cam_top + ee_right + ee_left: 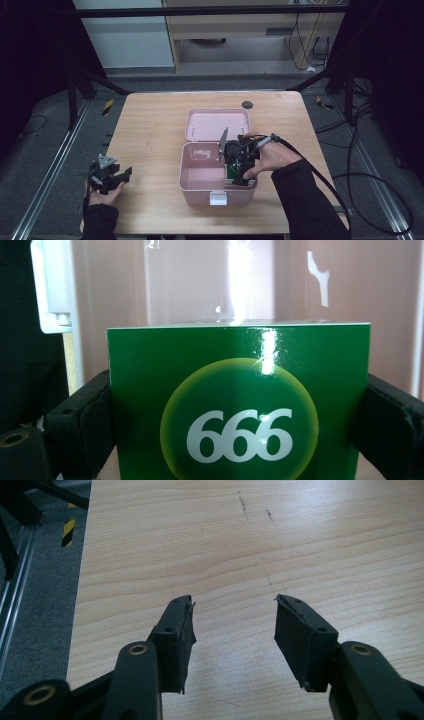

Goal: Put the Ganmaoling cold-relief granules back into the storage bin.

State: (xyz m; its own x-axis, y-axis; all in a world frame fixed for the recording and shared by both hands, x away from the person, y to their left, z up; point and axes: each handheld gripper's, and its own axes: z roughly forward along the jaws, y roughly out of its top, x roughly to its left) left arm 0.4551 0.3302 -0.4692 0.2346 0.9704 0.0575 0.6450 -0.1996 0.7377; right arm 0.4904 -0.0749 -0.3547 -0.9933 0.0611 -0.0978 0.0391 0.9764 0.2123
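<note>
Right gripper view: the right tongs (pixel 235 405) clench a green box (pixel 239 400) marked "666", one jaw pressed on each side edge, printed face toward the camera, so it hangs upright and square for lowering. Pink wall of the pink case (pixel 200 280) rises right behind it; white latch (pixel 50 287) at upper left. High view: right hand (pixel 272 157) holds the tongs (pixel 243 172) pointing down into the case (pixel 200 175), green box (pixel 231 171) against its right-hand wall, likely to leave the rest of the floor free. Lid (pixel 217 125) lies flipped back flat on the bench (pixel 150 130), out of the way. Can't tell if the box touches the case floor. Left tongs (pixel 235 630) released, nothing between the jaws, parked low at the bench's left edge, clear of the work.
</note>
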